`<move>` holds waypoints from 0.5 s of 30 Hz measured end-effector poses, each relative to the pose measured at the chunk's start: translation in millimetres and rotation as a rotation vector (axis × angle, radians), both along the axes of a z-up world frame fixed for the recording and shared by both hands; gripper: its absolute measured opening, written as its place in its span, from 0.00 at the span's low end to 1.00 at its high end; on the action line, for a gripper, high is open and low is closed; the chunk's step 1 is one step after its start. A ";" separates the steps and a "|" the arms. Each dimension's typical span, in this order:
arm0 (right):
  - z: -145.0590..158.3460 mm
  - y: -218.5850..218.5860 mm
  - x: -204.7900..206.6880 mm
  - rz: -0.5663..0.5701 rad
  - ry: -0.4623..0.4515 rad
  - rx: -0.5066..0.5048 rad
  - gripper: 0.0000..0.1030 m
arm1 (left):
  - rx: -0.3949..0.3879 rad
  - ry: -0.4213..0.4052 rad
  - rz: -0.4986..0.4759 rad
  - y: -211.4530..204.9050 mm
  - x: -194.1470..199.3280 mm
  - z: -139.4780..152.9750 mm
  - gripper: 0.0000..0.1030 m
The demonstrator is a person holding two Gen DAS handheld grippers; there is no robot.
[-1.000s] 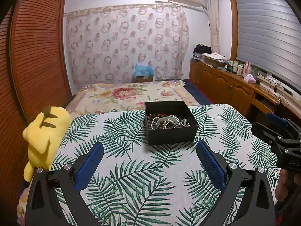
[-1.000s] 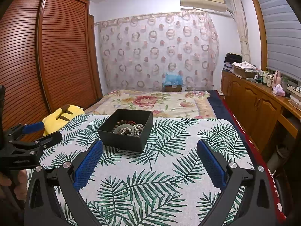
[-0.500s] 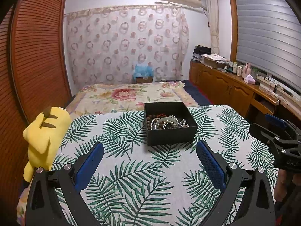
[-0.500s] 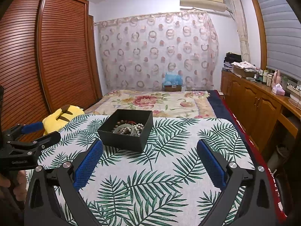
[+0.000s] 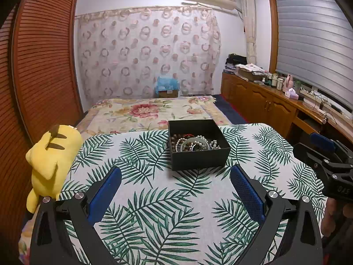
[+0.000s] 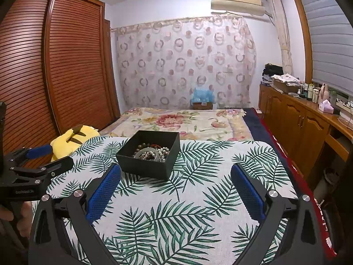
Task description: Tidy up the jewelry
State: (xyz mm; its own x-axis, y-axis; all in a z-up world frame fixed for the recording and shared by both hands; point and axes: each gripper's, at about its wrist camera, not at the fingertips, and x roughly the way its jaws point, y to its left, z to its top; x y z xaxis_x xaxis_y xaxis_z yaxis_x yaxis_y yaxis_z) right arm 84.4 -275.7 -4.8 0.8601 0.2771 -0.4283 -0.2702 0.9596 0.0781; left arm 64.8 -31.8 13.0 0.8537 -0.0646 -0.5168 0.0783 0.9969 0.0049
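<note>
Nearest the left wrist camera, the left hand-held gripper (image 5: 175,186) has its blue pads spread wide with nothing between them, poised over the leaf-print cloth of the table (image 5: 154,209). The right hand-held gripper (image 6: 175,186) is likewise spread and empty, held over the table's right part.

Just beyond both stands the open black box (image 5: 198,145), and the jewelry (image 5: 194,142) lies inside it as a mixed heap: bead strands, pearls and a pale bangle, overlapping. No piece shows on the cloth around the box. That fits either a heap waiting to be sorted or pieces gathered into their box, and the pictures do not settle which.

Whichever it is, any reach into the box calls for care. The strands cross one another, so pinching one is likely to drag its neighbours; a narrow bite on a single strand from above would probably go better, with the other hand-held gripper steadying the box wall, since the box looks light enough to slide on the cloth.

The left view looks down into the box and shows the heap almost whole, plus the yellow plush toy (image 5: 48,159) at the table's left edge. The right view sees the box corner-on, its near wall hiding part of the heap, but shows the table's right edge. Farther off lies the bed (image 6: 187,121).
</note>
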 end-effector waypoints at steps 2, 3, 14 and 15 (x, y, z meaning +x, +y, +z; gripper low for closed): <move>-0.1 0.2 0.1 -0.002 0.001 0.001 0.97 | 0.000 -0.003 -0.002 -0.8 -0.1 0.8 0.92; -0.2 0.2 0.0 -0.001 0.001 0.001 0.97 | 0.000 -0.005 -0.002 -0.5 -0.6 2.3 0.92; -0.6 -0.3 -0.2 -0.001 0.000 0.001 0.97 | -0.001 -0.009 -0.002 0.2 -1.8 3.5 0.92; -0.5 0.0 -0.3 -0.001 0.000 0.001 0.97 | -0.001 -0.008 -0.002 -0.7 -1.2 4.4 0.92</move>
State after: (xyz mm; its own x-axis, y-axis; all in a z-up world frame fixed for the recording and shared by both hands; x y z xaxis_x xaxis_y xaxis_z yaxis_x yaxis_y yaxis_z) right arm 84.1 -275.7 -5.3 0.8607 0.2762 -0.4277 -0.2688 0.9600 0.0788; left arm 63.7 -32.5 17.4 0.8578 -0.0669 -0.5097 0.0802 0.9968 0.0041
